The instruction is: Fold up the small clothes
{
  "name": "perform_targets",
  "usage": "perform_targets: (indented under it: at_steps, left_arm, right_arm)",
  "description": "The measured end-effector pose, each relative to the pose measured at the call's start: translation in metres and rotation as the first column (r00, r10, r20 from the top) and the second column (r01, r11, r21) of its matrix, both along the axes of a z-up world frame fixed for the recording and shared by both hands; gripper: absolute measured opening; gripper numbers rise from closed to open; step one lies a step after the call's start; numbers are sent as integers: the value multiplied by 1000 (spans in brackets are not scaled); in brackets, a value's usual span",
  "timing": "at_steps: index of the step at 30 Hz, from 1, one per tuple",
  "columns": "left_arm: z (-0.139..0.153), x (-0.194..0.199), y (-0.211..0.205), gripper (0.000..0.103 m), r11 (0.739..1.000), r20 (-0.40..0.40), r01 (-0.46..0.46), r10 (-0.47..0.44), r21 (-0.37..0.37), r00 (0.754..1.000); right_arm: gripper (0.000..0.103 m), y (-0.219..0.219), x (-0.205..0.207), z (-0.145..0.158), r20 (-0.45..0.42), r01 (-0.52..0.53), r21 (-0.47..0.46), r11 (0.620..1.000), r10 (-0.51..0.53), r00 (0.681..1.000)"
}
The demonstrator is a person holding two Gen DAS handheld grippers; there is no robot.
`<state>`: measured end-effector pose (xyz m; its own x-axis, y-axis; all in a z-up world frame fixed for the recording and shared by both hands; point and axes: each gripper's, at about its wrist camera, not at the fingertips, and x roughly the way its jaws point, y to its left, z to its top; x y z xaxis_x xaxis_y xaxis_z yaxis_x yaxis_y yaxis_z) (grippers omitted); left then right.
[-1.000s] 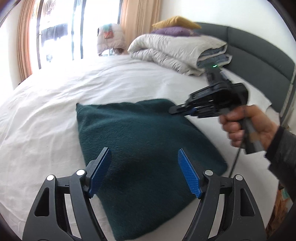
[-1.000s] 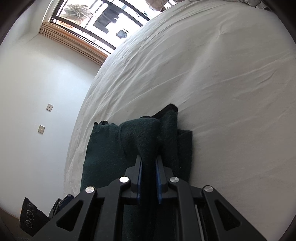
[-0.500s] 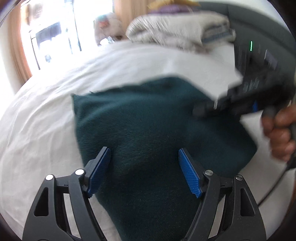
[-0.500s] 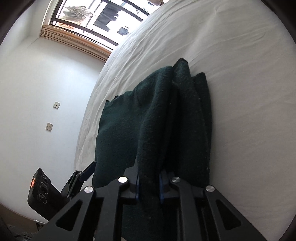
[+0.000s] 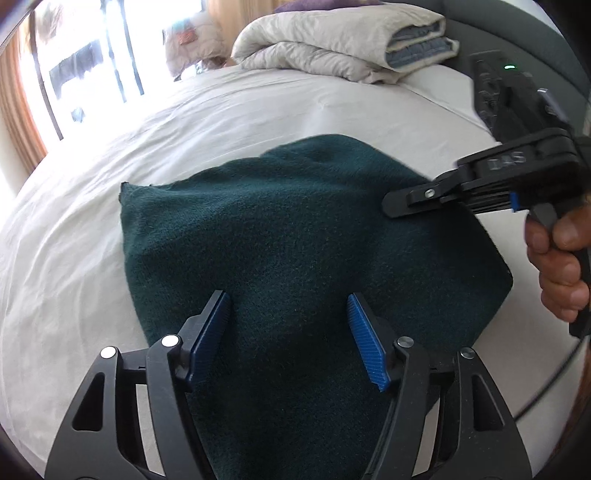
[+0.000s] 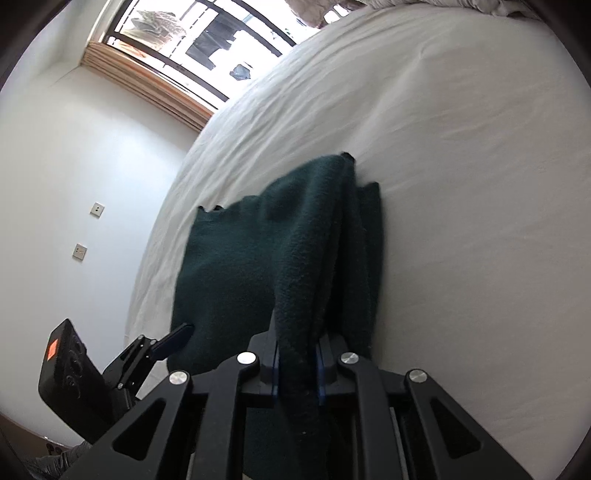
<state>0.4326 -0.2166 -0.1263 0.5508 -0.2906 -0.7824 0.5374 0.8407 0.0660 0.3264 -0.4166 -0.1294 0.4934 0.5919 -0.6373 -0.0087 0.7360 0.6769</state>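
Note:
A dark green fleece garment lies folded on the white bed sheet. My left gripper is open, its blue pads straddling the garment's near part just above it. My right gripper is shut on a bunched edge of the green garment, which drapes away from the jaws onto the bed. In the left wrist view the right gripper comes in from the right over the garment's right side, held by a hand.
A folded grey-white duvet lies at the head of the bed by the dark headboard. A window with curtains is beyond the bed. The left gripper's body shows low left in the right wrist view.
The right gripper has carried the pinched edge of the garment across, and the cloth has shifted and spread nearer to my left gripper. The left gripper stays open and has tilted closer over the garment.

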Motion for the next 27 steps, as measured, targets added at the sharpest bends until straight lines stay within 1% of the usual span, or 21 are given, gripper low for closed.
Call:
perform_targets:
  at_steps: [1, 3, 6, 7, 8, 9, 10, 11, 12, 13, 14, 15, 16, 19, 20, 21, 22, 24, 26, 27]
  left_arm:
    - [-1, -3, 0, 64, 1000, 12, 8, -8, -2, 1000]
    - [-2, -5, 1, 65, 1000, 12, 16, -16, -7, 1000]
    - [2, -4, 4, 65, 999, -4, 17, -17, -32, 1000]
    - [8, -5, 7, 65, 998, -4, 14, -14, -57, 1000]
    - [15, -6, 12, 65, 996, 8, 7, -7, -92, 1000]
    - [20, -6, 15, 65, 995, 25, 1, 2, -100, 1000]
    - [24, -4, 17, 65, 995, 51, -9, 14, -97, 999]
    - [23, -1, 18, 65, 996, 52, -12, 17, -87, 998]
    - [19, 4, 19, 65, 997, 32, -13, 16, -75, 999]
    - [10, 9, 18, 65, 998, 4, -7, 7, -56, 1000]
    - [2, 13, 17, 67, 999, -5, 13, -13, -31, 1000]
    - [-7, 11, 15, 67, 999, 11, 42, -42, -1, 999]
    - [-8, 9, 17, 67, 999, 30, 48, -48, -7, 998]
    - [-9, 7, 22, 67, 999, 23, 30, -29, -38, 999]
    - [-11, 6, 23, 67, 999, 29, 29, -28, -39, 999]
    - [-12, 4, 24, 67, 999, 36, 30, -28, -39, 999]
    - [-13, 3, 26, 68, 999, 42, 28, -27, -44, 999]
    - [-15, 4, 28, 68, 998, 37, 27, -25, -60, 999]
    - [-16, 5, 30, 68, 997, 30, 26, -24, -73, 999]
    - [-17, 5, 30, 68, 997, 34, 26, -24, -74, 999]
  right_arm:
    - [14, -4, -3, -7, -3, 14, 33, 999, -14, 1000]
    - [14, -9, -9, -12, 5, 32, 73, 997, -32, 999]
    - [14, -12, -12, -13, 11, 33, 73, 997, -34, 999]
    - [14, -13, -11, -13, 9, 32, 68, 997, -33, 999]
    - [14, -14, -10, -13, 8, 30, 61, 998, -30, 1000]
    - [14, -15, -9, -12, 6, 28, 56, 998, -29, 1000]
    - [14, -17, -9, -11, 7, 28, 55, 998, -29, 1000]
    - [14, -18, -9, -11, 8, 29, 56, 998, -29, 1000]
    - [14, -18, -10, -12, 8, 30, 58, 998, -31, 999]
    - [14, -20, -10, -15, 7, 34, 65, 997, -35, 999]
    - [14, -20, -10, -18, 6, 36, 74, 997, -36, 999]
    - [14, -20, -10, -24, 5, 36, 77, 996, -37, 999]
    - [12, -19, -10, -29, 4, 38, 78, 996, -39, 999]
    - [14, -24, -12, -33, 16, 43, 121, 992, -45, 999]
    - [15, -24, -13, -32, 19, 40, 125, 991, -43, 999]
    - [18, -25, -14, -29, 18, 44, 123, 991, -47, 999]
    - [25, -26, -17, -23, 13, 53, 120, 991, -55, 998]
    - [30, -34, -27, -7, 17, 109, 92, 990, -111, 994]
    - [31, -41, -42, 16, 67, 160, 61, 985, -164, 984]
    - [31, -40, -50, 26, 92, 152, 91, 984, -160, 983]
